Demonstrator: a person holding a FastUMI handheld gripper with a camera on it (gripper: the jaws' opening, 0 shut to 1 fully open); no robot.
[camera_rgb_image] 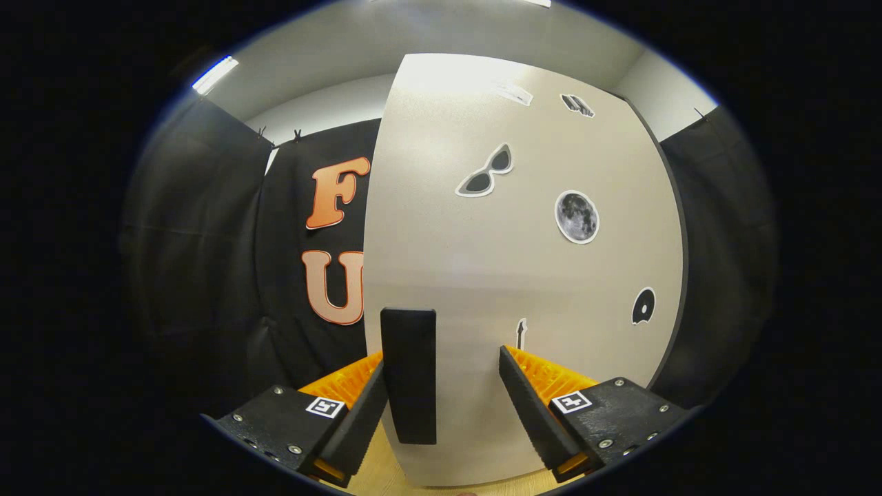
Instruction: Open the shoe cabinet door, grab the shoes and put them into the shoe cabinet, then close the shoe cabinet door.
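The gripper point(441, 406) stood open, its two black, wedge-shaped fingers point(362, 420) wide apart and pressing on nothing. Between them, close to the left finger, rose the handle point(409, 375), a flat black matte bar with rounded corners. It was fixed near the left edge of the door point(482, 262), a smooth beige panel with a fine grain and a dark rim. Flat stickers lay on the door: sunglasses point(486, 171), a round grey moon point(577, 217), and a black disc point(643, 306).

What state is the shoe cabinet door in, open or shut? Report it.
Cannot tell. The door faces the gripper; no cabinet interior shows. The open fingers straddle its black handle, the left one touching.
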